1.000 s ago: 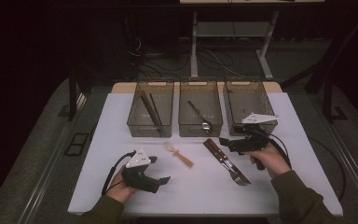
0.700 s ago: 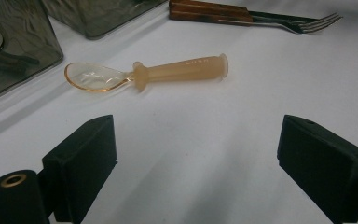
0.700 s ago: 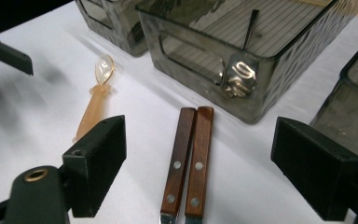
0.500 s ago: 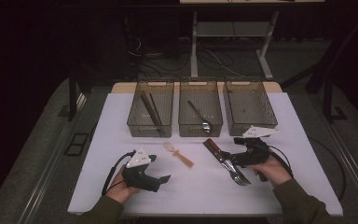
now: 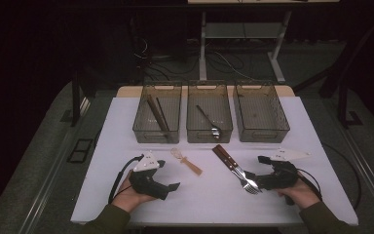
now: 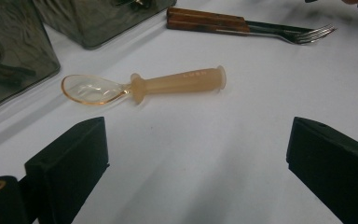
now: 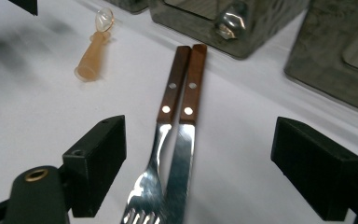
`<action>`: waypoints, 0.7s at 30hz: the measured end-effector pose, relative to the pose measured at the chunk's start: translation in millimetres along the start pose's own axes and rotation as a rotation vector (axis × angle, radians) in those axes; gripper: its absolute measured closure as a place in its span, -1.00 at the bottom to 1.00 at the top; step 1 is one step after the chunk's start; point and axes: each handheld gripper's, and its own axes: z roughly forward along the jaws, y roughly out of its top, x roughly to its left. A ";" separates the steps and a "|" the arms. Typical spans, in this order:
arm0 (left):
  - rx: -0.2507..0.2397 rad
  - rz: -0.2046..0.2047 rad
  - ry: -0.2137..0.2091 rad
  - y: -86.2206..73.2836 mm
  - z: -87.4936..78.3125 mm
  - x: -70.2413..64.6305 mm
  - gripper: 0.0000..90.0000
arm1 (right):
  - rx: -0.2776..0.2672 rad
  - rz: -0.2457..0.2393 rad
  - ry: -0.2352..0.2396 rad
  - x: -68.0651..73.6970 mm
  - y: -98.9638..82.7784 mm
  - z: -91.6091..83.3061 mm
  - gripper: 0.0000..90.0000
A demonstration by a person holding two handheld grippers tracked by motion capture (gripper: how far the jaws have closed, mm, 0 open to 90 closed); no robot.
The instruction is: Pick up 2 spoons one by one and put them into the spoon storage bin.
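- The right gripper (image 5: 254, 180) is low over the white table (image 5: 282, 126), and its tip is right at the fork (image 5: 242, 176) and the knife (image 5: 229, 163).
- In the right gripper view its two black jaws stand wide apart. The fork (image 7: 154, 154) and the knife (image 7: 184, 140) lie flat between them, and the jaws press on nothing.
- The fork and knife lie side by side, touching. Both have brown wooden handles. The handles point toward the middle bin (image 5: 209, 117), and the metal ends point toward the person.
- The left gripper (image 5: 173, 186) rests on the table, well to the left of the fork and knife. A hand (image 5: 129, 195) holds it.
- Its jaws have just been opening, and they stand far apart. Nothing is between them.
- A small orange spoon (image 6: 144, 86) lies on the table in front of the left gripper. In the high view the spoon (image 5: 187, 162) is to the left of the fork and knife, a little apart from them.
- Three see-through bins stand in a row behind the fork and knife. The left bin (image 5: 158, 117) holds dark sticks. The middle bin holds a metal spoon (image 5: 209, 122). The right bin (image 5: 260, 114) is nearest to the right gripper.
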 end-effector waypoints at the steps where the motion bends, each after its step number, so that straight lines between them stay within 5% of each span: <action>1: 0.001 0.002 0.000 0.8 1.4 0.6 -0.87 | 0.001 0.004 -0.008 -0.8 -2.0 -2.6 -0.61; 9: 0.002 0.004 0.015 10.3 8.7 11.3 -0.47 | 0.002 0.003 -0.018 -3.4 -14.2 -17.0 -0.61; 21: 0.073 0.024 0.020 23.5 26.4 20.6 0.78 | 0.022 -0.020 -0.010 1.0 -18.1 -16.9 -0.60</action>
